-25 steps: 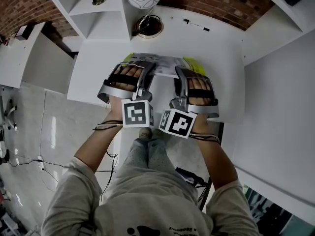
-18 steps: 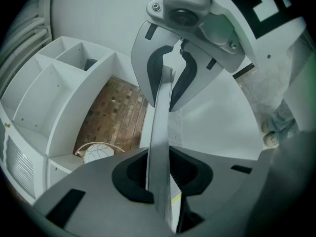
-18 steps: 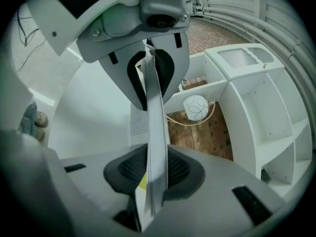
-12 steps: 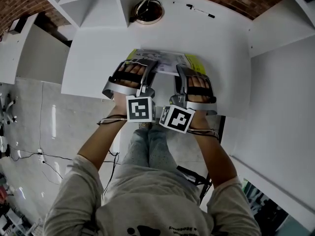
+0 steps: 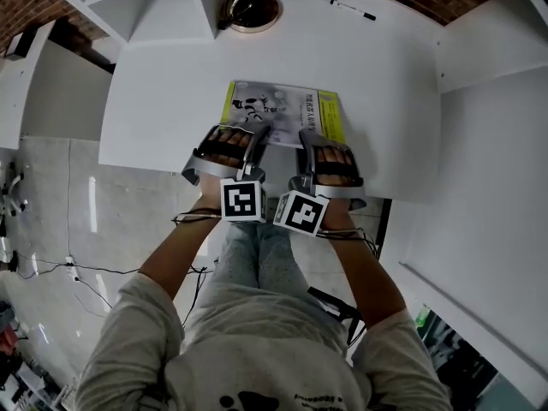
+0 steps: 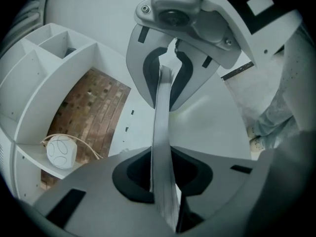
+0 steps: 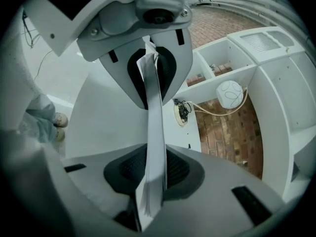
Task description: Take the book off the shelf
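Note:
A thin book (image 5: 282, 112) with a white and yellow cover lies flat over the white desk (image 5: 171, 101) in the head view, its near edge held by both grippers. My left gripper (image 5: 257, 137) is shut on the book's near left edge; its page block (image 6: 163, 147) runs edge-on between the jaws in the left gripper view. My right gripper (image 5: 305, 140) is shut on the near right edge, with the book's pages (image 7: 154, 152) clamped between its dark pads (image 7: 175, 169). Whether the book rests on the desk I cannot tell.
A round lamp base (image 5: 251, 8) with a cable stands at the back of the desk. A white ball lamp (image 7: 229, 94) sits in the white shelf (image 7: 266, 107) against a brick wall. The person's legs and shoes (image 7: 58, 120) are below, beside the desk's near edge.
Both grippers have come down toward the desk with the book, and more of its cover now shows beyond the jaws. The lamp and shelves have slid toward the top of the head view.

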The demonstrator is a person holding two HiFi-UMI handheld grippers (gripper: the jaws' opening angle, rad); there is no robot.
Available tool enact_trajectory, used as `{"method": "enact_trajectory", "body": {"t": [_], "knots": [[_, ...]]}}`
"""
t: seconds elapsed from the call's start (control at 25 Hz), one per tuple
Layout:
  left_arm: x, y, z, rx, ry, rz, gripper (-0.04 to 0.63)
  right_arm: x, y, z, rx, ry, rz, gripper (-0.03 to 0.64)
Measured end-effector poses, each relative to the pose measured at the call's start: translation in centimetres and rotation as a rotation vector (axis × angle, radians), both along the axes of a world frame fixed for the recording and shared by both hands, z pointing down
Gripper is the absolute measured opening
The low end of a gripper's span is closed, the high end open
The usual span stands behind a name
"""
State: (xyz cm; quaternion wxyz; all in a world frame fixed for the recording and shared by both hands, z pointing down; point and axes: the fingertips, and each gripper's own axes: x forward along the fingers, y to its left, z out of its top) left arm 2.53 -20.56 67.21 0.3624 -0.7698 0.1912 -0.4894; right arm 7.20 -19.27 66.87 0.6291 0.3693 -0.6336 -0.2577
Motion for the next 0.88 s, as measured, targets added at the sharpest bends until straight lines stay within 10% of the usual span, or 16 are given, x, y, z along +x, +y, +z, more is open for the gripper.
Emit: {"method": "enact_trajectory", "body": {"t": [0.88], "knots": [[-0.5,3.4,6.7,-0.451,-0.148,0.044,0.157,-0.5,2.6,7.7,-0.419,-0.033,-0.014,0.141]]}}
